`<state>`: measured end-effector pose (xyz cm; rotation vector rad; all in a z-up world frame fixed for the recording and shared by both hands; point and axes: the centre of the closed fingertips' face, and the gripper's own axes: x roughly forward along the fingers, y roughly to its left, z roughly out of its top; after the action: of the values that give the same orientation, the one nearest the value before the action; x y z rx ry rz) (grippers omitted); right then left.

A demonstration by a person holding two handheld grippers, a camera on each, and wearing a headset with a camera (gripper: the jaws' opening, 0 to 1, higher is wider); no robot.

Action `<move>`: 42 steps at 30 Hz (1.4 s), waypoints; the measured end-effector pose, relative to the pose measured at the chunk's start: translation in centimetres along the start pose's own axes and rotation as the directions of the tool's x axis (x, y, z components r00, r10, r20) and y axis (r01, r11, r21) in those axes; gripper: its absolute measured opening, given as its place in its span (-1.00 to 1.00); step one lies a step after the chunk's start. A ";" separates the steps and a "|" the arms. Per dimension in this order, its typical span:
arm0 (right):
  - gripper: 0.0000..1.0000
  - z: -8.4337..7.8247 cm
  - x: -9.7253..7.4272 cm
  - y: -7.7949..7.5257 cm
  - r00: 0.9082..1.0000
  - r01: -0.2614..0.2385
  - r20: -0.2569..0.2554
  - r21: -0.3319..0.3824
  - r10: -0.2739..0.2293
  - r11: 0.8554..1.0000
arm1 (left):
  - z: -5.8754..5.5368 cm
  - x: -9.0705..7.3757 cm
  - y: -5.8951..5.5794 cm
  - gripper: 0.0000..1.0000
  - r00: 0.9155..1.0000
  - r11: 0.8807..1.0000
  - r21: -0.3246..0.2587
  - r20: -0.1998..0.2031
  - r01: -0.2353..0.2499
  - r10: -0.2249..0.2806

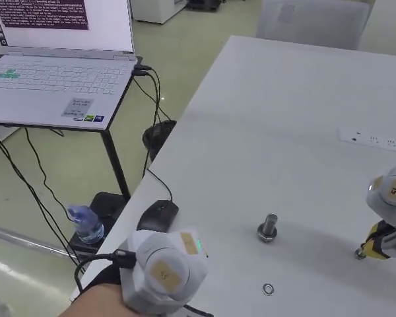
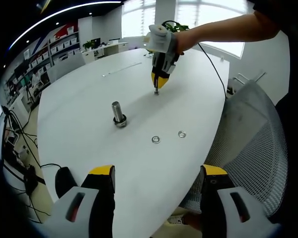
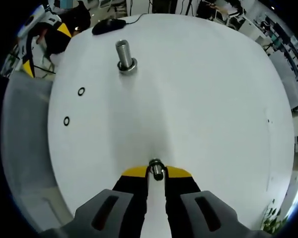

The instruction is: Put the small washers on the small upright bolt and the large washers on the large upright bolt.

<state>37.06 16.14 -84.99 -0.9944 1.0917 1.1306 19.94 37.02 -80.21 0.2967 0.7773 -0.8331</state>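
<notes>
Got a white table (image 1: 284, 99) here, with the left gripper (image 2: 156, 183) hanging wide open over its near edge, gripping nothing. Also got the right gripper (image 3: 156, 174) clenched on the small bolt (image 3: 155, 167), upright on the table and well apart from the large bolt (image 2: 118, 113), also upright. Then seeing two loose washers (image 2: 156, 139) lying flat near the large bolt.
</notes>
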 end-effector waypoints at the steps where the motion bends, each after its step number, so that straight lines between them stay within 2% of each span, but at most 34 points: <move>1: -0.75 0.0 0.1 0.0 1.000 -0.002 -0.001 0.000 0.002 1.000 | 0.0 0.0 0.0 0.38 1.000 1.000 -0.001 0.001 0.001 -0.001; 11: -0.75 -0.3 1.7 0.3 0.999 -0.019 -0.027 -0.011 0.019 1.000 | -0.5 -0.2 0.2 0.36 1.000 1.000 -0.012 -0.007 -0.004 0.004; 18: -0.74 0.0 1.8 0.2 1.000 -0.017 -0.023 -0.022 0.016 1.000 | -0.8 -0.1 0.0 0.35 1.000 1.000 -0.015 -0.012 0.000 0.000; 26: -0.74 -0.1 1.8 0.3 1.000 -0.022 -0.015 -0.005 0.022 1.000 | -0.6 -0.3 -0.2 0.31 1.000 1.000 -0.011 -0.008 0.005 -0.005; 34: -0.73 -0.1 1.5 0.5 1.000 -0.009 -0.019 -0.025 0.009 1.000 | -0.8 -0.6 -0.8 0.28 1.000 1.000 -0.011 -0.010 0.009 -0.009; 42: -0.58 0.0 1.1 0.3 1.000 -0.010 -0.010 -0.017 0.010 1.000 | -0.9 -0.8 -0.9 0.28 1.000 1.000 -0.013 -0.011 0.004 -0.004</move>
<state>36.84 16.33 -86.08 -1.0093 1.0976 1.1456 18.46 37.30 -80.16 0.2886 0.7929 -0.8307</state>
